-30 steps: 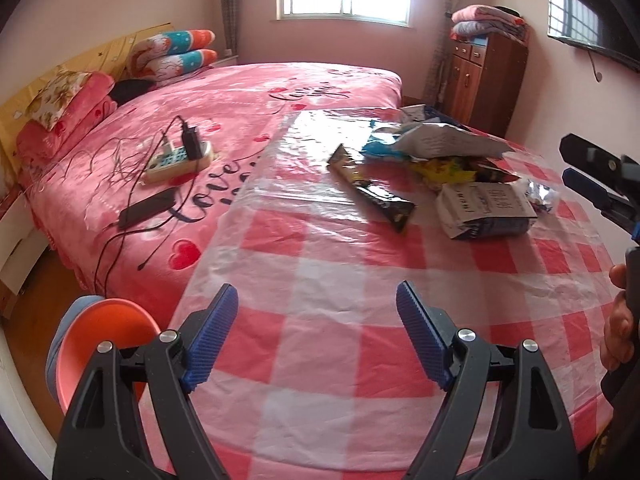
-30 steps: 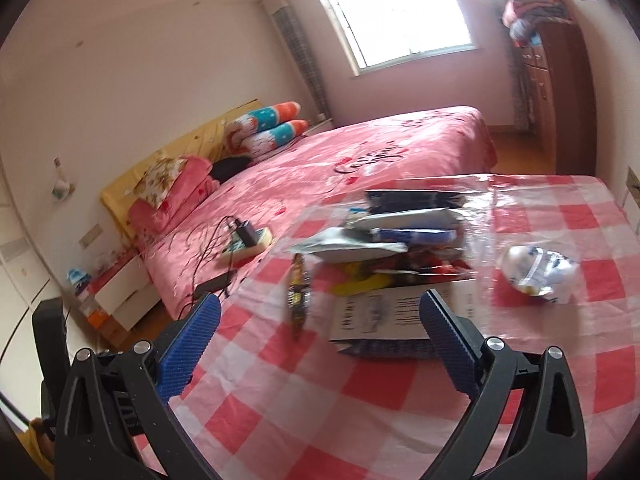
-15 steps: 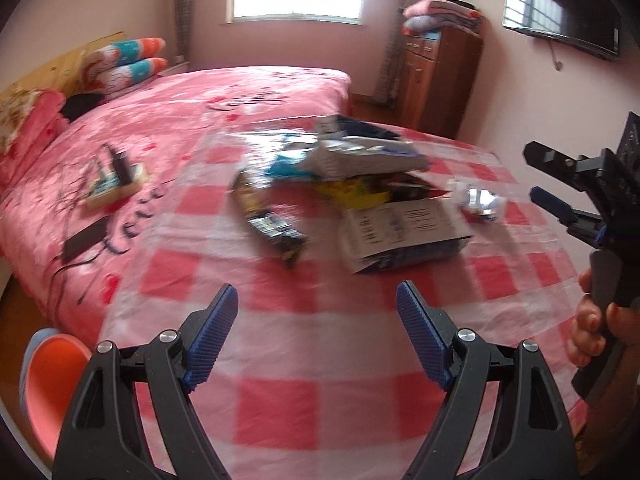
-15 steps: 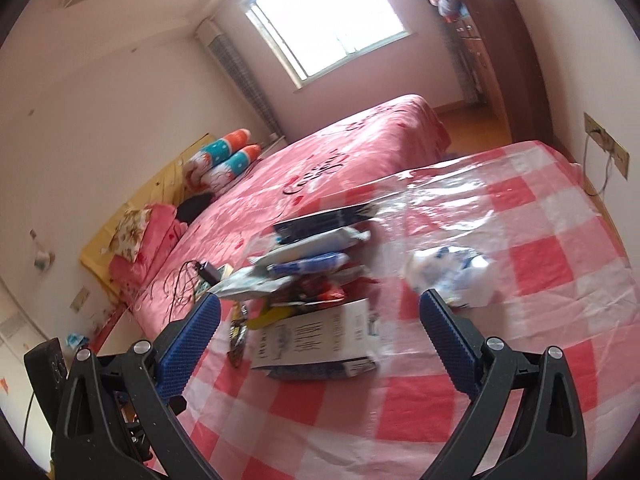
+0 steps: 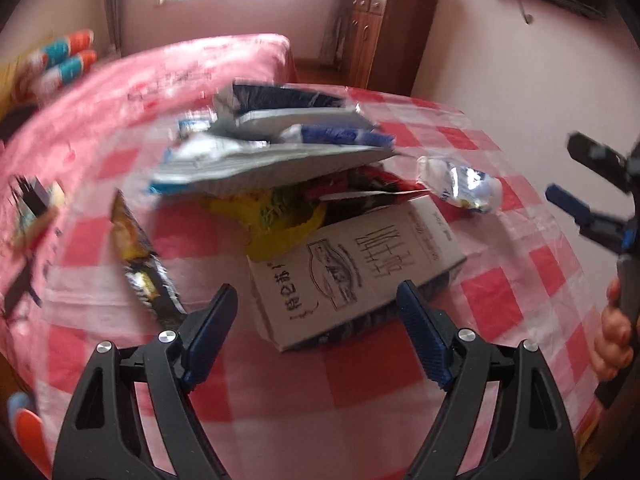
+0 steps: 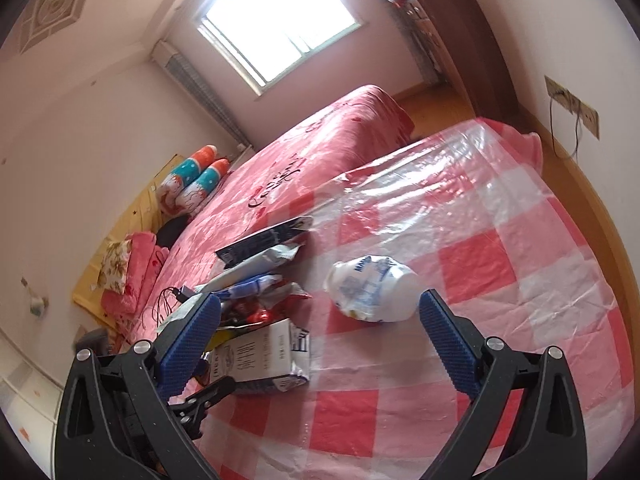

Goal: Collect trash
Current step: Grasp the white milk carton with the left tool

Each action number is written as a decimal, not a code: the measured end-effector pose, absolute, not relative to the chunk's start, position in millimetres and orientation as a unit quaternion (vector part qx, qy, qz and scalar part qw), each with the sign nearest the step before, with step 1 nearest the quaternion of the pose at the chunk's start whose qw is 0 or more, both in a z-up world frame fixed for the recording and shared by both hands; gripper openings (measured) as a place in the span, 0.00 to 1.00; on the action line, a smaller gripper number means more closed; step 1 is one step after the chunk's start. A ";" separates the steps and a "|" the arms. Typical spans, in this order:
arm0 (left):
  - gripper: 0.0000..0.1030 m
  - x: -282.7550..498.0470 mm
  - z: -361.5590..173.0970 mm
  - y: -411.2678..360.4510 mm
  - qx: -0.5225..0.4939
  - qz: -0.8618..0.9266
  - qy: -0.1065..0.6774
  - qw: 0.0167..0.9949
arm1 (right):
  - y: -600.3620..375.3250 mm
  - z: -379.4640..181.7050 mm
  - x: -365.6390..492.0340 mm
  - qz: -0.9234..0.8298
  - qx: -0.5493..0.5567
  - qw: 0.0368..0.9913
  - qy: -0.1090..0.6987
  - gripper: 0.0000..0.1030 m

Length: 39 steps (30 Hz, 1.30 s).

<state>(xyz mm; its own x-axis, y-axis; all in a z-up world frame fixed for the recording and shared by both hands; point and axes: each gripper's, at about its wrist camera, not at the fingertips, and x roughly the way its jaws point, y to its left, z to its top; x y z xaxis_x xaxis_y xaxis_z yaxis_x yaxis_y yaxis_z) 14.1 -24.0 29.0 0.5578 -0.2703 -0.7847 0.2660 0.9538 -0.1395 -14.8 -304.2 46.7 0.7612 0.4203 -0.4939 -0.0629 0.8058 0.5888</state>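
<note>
A pile of trash lies on the red-checked tablecloth [image 5: 352, 400]. It holds a tan printed paper box [image 5: 356, 264], silver and white bags [image 5: 272, 152], a yellow wrapper [image 5: 276, 220] and a dark snack wrapper [image 5: 140, 260]. A crumpled white-and-blue wrapper [image 5: 460, 184] lies apart on the right. My left gripper [image 5: 316, 308] is open, with the box just beyond its fingertips. My right gripper [image 6: 320, 308] is open and empty, with the crumpled wrapper [image 6: 370, 288] just beyond its tips. The box [image 6: 260, 356] is to its left.
A pink bed [image 6: 304, 152] lies past the table, with a power strip [image 5: 36, 204] and cables on it. A wooden cabinet [image 5: 384, 36] stands by the far wall, a socket [image 6: 576, 106] is on the right wall, and an orange stool [image 5: 28, 432] is at the lower left.
Both grippers have moved in toward the trash pile. The left one swung from the table's near edge to the box. The right one rolled and now faces the crumpled wrapper. Both stayed open.
</note>
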 end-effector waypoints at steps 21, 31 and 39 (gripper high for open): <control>0.80 -10.4 41.8 -90.3 0.109 -0.221 0.422 0.872 | -305.3 21.6 9.1 0.104 0.263 0.893 0.350 0.95; 0.69 20.1 23.0 -114.0 0.120 -0.193 0.433 0.872 | -294.8 18.9 11.0 0.121 0.253 0.896 0.344 0.95; 0.67 -4.1 25.0 -103.6 0.098 -0.172 0.428 0.882 | -282.8 24.4 4.6 0.143 0.248 0.902 0.322 0.95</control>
<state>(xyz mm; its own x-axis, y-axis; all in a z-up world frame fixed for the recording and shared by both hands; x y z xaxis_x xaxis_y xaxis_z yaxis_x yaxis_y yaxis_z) -4.1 -103.6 25.0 0.5747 -0.2207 -0.7881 0.3878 0.9214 0.0247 4.6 -282.8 24.4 0.7514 0.4187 -0.5100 -0.0991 0.8357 0.5401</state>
